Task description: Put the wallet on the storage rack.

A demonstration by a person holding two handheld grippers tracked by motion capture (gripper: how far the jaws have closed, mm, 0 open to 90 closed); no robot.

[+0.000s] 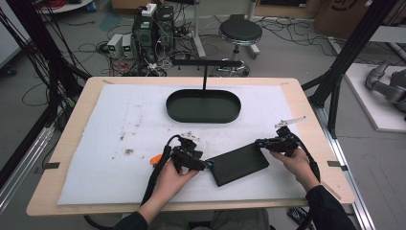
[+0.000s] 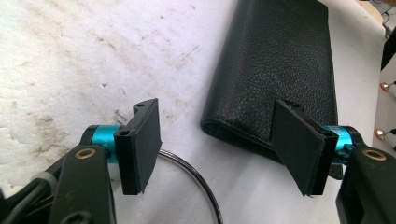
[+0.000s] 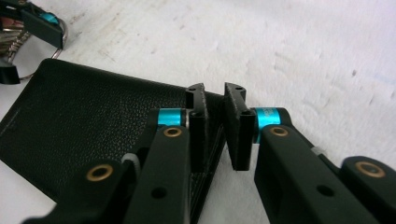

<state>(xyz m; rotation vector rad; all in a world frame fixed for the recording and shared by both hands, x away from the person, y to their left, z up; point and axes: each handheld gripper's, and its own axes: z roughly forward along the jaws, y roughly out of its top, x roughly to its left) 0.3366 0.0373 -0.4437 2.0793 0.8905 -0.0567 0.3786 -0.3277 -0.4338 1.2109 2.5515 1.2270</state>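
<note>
**Wallet held at one end, second gripper closing in**

One black leather wallet [image 1: 239, 164] lies flat on the white mat [image 1: 119, 124] covering the table [image 1: 306, 103], near the person's edge, between the two grippers. Its grain and stitched edge read clearly in the left gripper view.

Right gripper [image 3: 215, 122]: fingers nearly closed, one finger over the wallet's far end and the other just past its edge, a thin slot left between them. Whether they actually pinch the leather cannot be told.

Left gripper [image 2: 219, 144]: fingers spread wide, released, straddling the wallet's near corner; one finger hangs over the leather, the other over bare mat. Nothing gripped.

Judgement: early stage. The wallet sits closed and flat, not lifted; both grippers are positioned at opposite ends. Securing the left hold, then opening or moving it, appears to remain.

Count: one wallet, two grippers, one dark oval tray [image 1: 203, 106] on a stand further back, empty, one metal ring [image 2: 196, 179] below the left fingers, one small orange item [image 1: 155, 159] beside the left hand.
</note>
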